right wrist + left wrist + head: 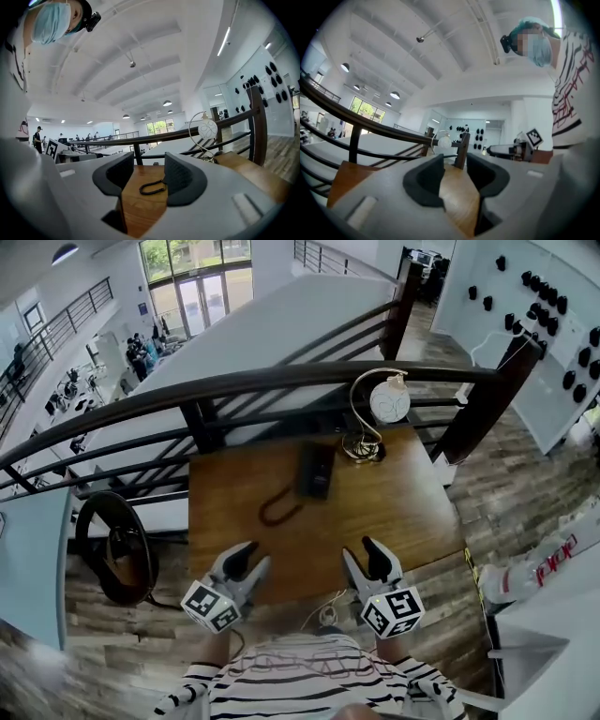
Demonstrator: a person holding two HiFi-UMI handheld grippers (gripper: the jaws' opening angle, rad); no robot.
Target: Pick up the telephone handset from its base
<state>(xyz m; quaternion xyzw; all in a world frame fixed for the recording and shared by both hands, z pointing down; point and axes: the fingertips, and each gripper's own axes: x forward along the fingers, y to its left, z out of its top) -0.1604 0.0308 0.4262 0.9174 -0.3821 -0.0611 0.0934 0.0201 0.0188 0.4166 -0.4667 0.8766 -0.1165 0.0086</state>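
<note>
Left tool (pixel 258 555), right tool (pixel 360 549), one telephone (pixel 315 472), one lamp (pixel 389 401)

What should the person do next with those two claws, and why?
Probably reach the right gripper forward across the table towards the telephone. Both it and the left gripper stand open and empty at the table's near edge, well short of the phone.
</note>
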